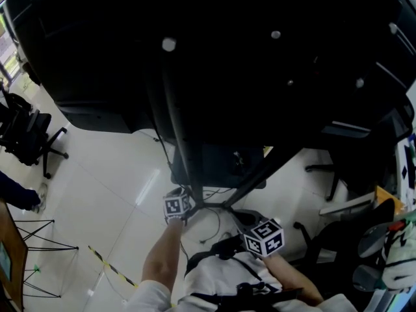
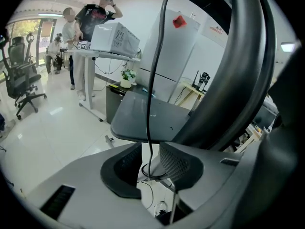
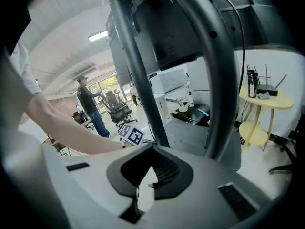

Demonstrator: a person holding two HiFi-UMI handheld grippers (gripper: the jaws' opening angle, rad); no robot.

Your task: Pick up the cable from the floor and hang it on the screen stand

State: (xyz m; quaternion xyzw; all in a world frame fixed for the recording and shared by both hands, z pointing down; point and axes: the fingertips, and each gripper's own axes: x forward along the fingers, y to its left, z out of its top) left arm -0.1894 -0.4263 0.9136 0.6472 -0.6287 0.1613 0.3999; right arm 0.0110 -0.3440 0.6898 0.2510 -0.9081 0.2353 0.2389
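A thin black cable (image 2: pixel 151 80) hangs straight down from the top of the left gripper view and passes between the spread jaws of my left gripper (image 2: pixel 150 148); the pads do not press it. It coils on the floor below. The left gripper (image 1: pixel 177 207) sits at the foot of the dark screen stand (image 1: pixel 179 129), under the big black screen (image 1: pixel 227 44). My right gripper (image 1: pixel 263 237) is nearer my body. In its own view the right gripper (image 3: pixel 153 159) is shut, with a short cable end (image 3: pixel 149 185) at its pads and a thin strand hanging below.
The stand's curved legs (image 2: pixel 238 80) and grey base plate (image 2: pixel 143 118) fill the space ahead. Office chairs (image 1: pixel 26 135) stand at the left. People work at a standing desk (image 2: pixel 95 56). A round yellow side table (image 3: pixel 264 99) is at the right.
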